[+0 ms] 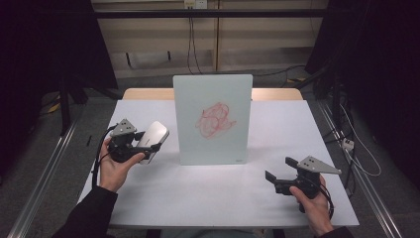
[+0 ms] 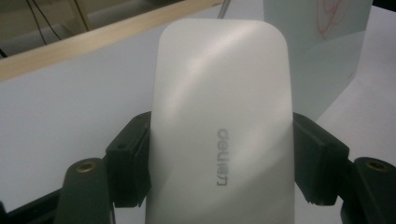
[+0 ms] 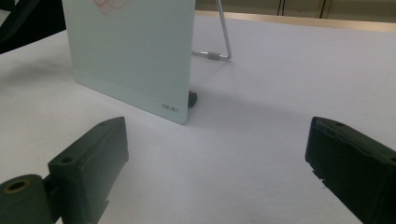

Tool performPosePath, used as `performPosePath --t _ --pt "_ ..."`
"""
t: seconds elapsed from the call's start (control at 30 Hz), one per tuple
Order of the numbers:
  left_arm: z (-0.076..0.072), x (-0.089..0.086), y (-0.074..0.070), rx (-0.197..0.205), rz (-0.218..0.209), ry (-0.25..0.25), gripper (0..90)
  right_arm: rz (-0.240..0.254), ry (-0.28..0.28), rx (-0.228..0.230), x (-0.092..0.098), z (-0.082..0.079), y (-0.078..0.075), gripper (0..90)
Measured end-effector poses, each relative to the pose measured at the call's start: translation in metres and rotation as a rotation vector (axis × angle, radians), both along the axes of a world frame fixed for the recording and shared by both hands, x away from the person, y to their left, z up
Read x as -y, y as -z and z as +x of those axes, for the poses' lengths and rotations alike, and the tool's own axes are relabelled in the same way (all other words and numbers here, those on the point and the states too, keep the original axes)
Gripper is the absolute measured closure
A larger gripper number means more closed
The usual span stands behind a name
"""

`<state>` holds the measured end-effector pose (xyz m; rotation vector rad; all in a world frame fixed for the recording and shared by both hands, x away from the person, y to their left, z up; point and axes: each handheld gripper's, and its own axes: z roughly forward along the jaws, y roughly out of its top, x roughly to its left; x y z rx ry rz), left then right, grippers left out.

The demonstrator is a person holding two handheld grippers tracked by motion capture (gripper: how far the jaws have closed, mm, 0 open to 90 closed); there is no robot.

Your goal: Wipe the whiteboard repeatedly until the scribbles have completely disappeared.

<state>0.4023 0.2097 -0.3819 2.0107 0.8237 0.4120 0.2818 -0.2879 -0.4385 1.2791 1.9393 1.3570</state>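
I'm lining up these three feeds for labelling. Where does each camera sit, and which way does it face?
High view: above the table's near edge, facing forward and down; forearms, both hands show.
Left gripper view: on the left hand-held gripper, looking along jaws clamping the white eraser.
Right gripper view: on the right hand-held gripper, open jaws.
All share the glass board.

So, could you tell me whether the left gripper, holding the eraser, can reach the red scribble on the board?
Probably yes: the left gripper holds the eraser beside the board, with nothing between it and the scribble.
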Motion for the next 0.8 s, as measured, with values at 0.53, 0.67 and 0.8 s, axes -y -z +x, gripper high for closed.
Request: performPosePath --t 0.53,0.67,0.8 --pt "-0.023 0.015 -0.031 0.137 -0.037 0.027 30.9 -0.007 -0.005 -0.005 -0.001 0.001 0.0 5.8" --pt "-0.028 0.027 -0.035 0.182 -0.024 0.051 30.9 -0.006 -0.006 -0.006 -0.001 0.001 0.001 5.7" --pt "-0.034 0.044 -0.039 0.237 0.014 0.114 30.9 -0.003 -0.007 -0.004 -0.002 0.001 0.001 5.8"
